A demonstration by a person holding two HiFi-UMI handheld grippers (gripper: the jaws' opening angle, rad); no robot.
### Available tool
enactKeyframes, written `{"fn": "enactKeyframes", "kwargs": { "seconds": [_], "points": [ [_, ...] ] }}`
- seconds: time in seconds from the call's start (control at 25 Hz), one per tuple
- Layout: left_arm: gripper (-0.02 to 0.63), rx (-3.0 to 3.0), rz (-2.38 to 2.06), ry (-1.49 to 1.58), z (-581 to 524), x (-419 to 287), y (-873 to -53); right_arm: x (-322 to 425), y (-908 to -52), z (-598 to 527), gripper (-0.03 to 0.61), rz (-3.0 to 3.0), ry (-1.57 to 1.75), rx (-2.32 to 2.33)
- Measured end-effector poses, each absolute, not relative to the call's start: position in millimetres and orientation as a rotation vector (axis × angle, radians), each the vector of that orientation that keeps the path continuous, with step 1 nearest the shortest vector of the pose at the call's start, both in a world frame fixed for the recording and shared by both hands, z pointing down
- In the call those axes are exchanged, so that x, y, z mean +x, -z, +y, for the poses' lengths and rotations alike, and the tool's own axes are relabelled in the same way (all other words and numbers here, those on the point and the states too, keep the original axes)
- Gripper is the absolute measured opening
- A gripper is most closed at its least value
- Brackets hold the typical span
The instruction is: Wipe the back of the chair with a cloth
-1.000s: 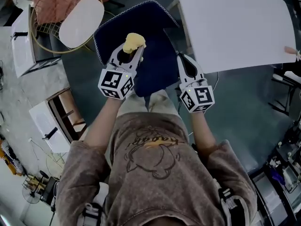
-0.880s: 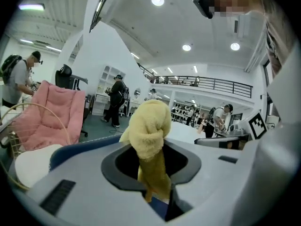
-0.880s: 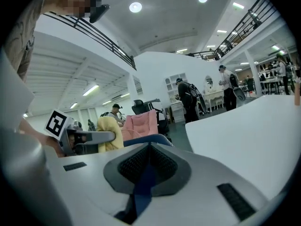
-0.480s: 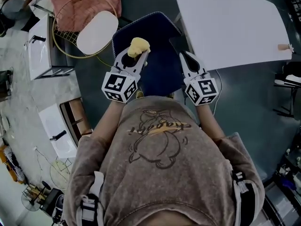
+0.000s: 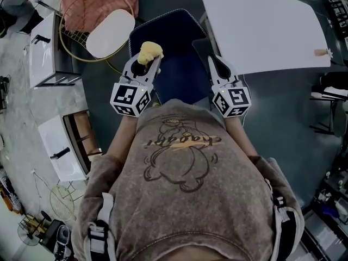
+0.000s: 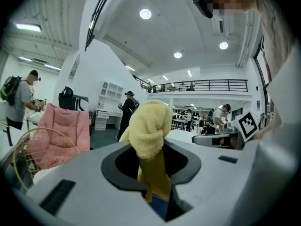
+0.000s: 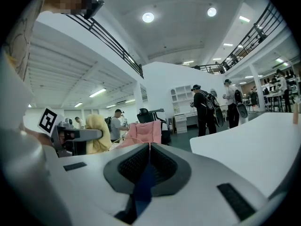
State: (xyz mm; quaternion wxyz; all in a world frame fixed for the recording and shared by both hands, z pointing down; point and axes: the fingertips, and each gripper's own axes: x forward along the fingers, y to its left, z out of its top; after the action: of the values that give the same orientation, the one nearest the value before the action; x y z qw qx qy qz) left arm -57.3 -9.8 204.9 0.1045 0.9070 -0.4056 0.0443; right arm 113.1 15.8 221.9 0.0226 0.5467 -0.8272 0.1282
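Pinching the yellow cloth (image 6: pixel 148 131) in a bunch, the jaws of the left gripper (image 5: pixel 143 65) hold it over the blue chair (image 5: pixel 176 37). The right gripper (image 5: pixel 216 65) has its jaws pressed together, empty. Within the last second the person has stepped closer, so the torso now covers more of the chair (cloth contact unclear). Wiping seems about to start, beside the white desk (image 5: pixel 261 26).

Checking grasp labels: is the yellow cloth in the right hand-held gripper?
No, the yellow cloth sits clamped between the jaws of the left hand-held gripper.
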Motion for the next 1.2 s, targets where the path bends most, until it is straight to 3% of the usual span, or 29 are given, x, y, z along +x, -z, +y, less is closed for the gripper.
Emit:
{"fn": "enactKeyframes", "kwargs": {
  "seconds": [1.2],
  "points": [
    [0.104,2.523,-1.316,-0.085,-5,-87,-236,94,-235,21,0.028,-2.539,-0.341,1.686]
  ]
}}
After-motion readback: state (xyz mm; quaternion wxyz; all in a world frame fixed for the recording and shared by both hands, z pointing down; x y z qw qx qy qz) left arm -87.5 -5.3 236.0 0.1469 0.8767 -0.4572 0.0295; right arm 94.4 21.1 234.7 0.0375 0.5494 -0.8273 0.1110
